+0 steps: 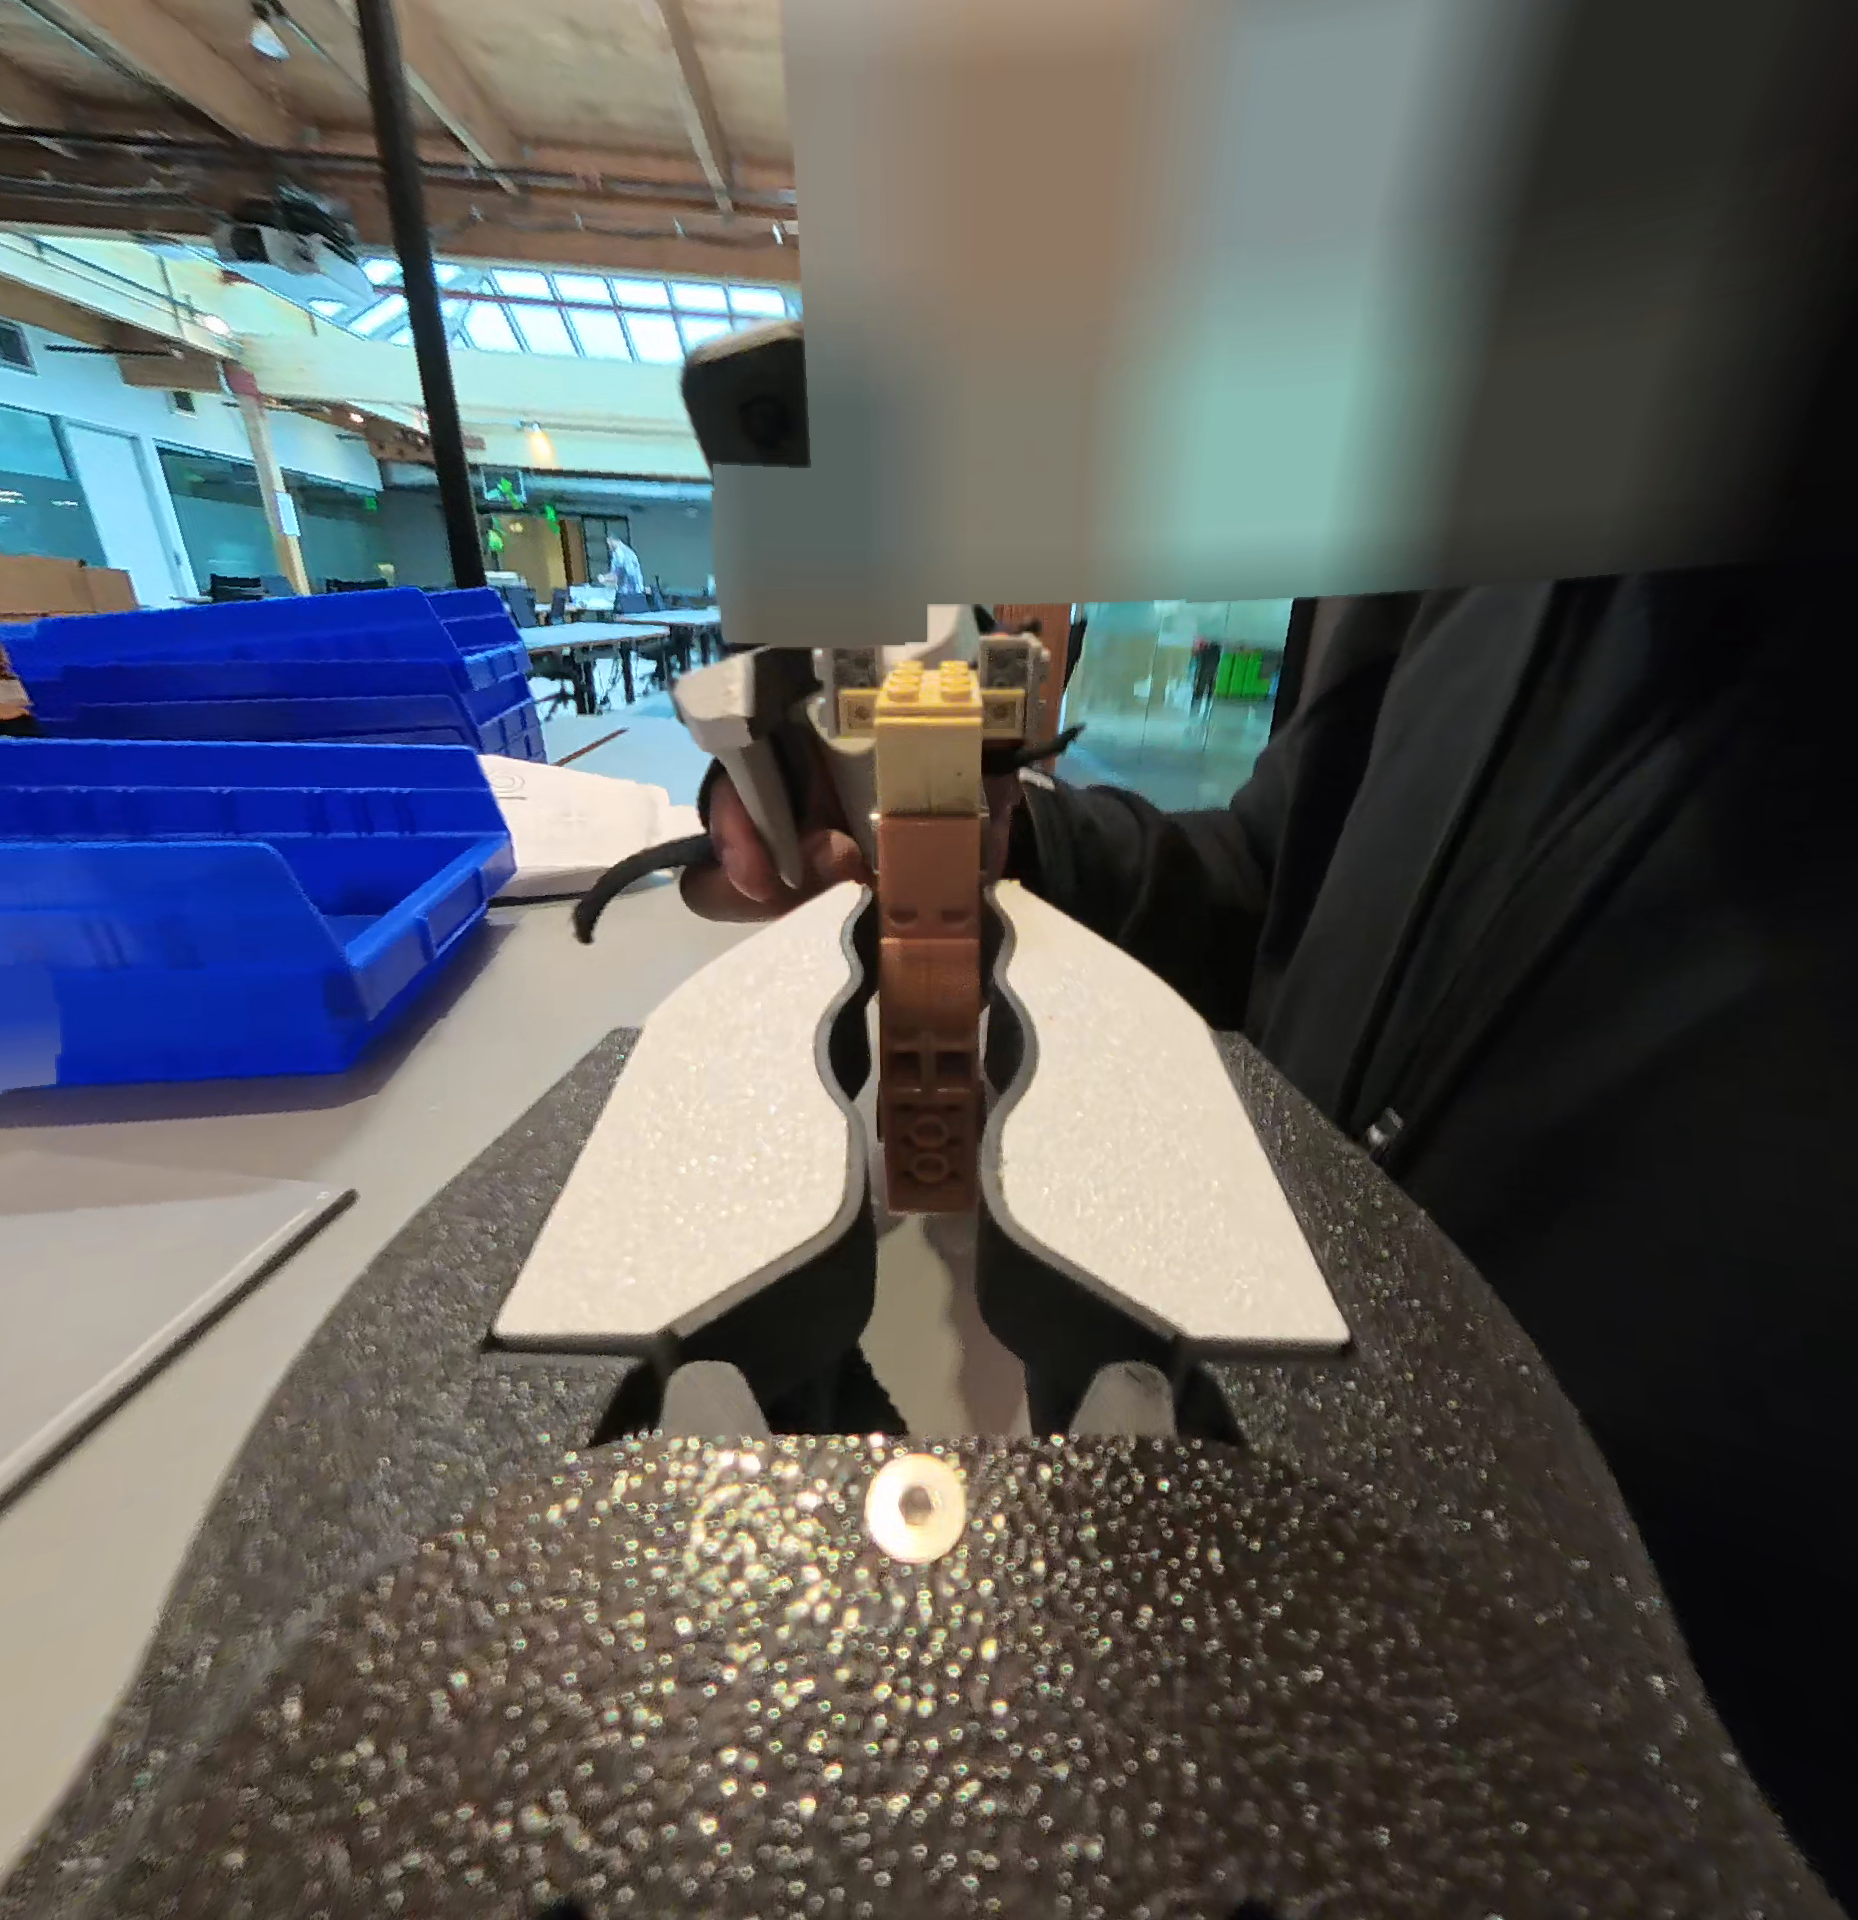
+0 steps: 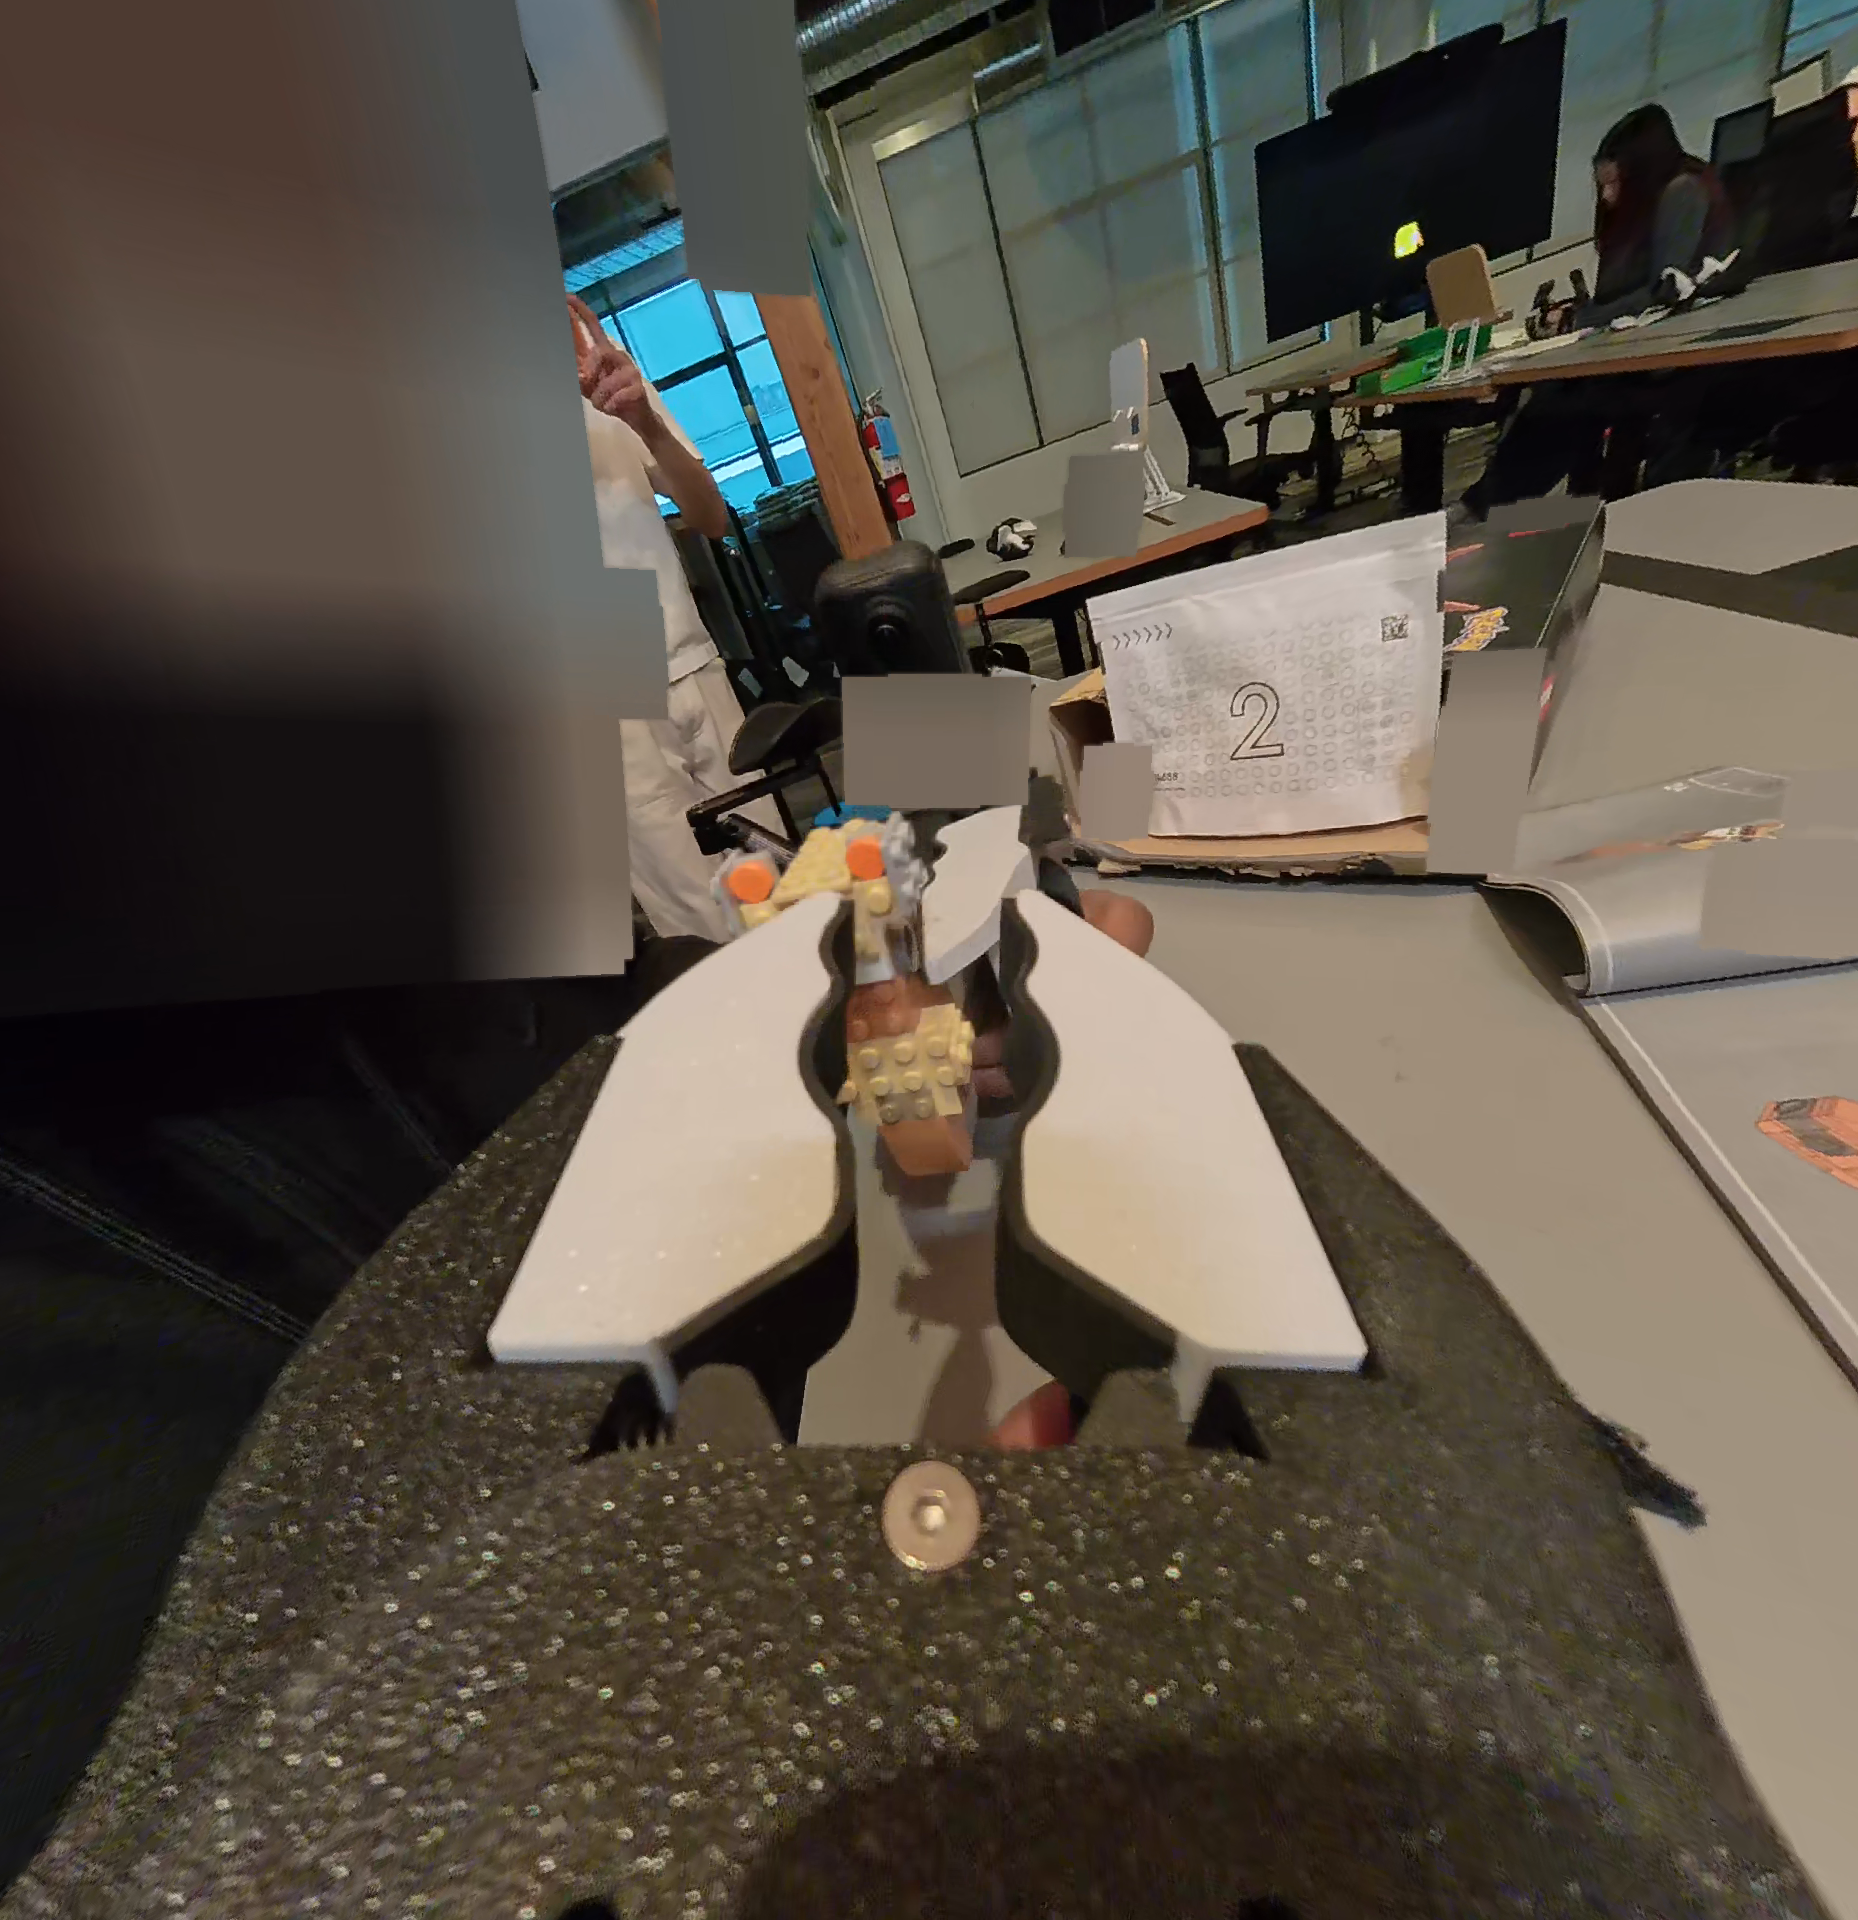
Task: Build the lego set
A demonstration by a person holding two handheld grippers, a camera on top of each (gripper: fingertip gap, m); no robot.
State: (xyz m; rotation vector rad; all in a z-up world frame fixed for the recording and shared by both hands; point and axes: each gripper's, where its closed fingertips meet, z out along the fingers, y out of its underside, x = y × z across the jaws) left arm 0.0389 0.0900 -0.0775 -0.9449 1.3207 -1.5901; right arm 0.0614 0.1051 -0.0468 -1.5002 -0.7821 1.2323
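Note:
My left gripper (image 1: 930,894) is shut on a brown lego column (image 1: 927,1018) topped by a tan brick (image 1: 927,748), held above the table. My right gripper (image 2: 927,909) is shut on a small lego build (image 2: 909,1081) of tan plates and a brown slope, tilted between its fingers. Beyond this are orange round studs (image 2: 748,881), a tan plate and grey pieces. The grippers face each other tip to tip. The right gripper's finger (image 1: 764,800) shows in the left wrist view, and a left finger (image 2: 972,894) shows in the right wrist view. I cannot tell whether the two builds are joined.
Blue bins (image 1: 229,935) stand at the left on the grey table (image 1: 437,1122), with a booklet (image 1: 125,1299) in front of them. A white numbered bag (image 2: 1268,707), a black box (image 2: 1517,592) and an open instruction booklet (image 2: 1756,1091) lie to the right. A person's dark jacket (image 1: 1527,935) is close by. Some 5 cm of space lies between my two pairs of fingers.

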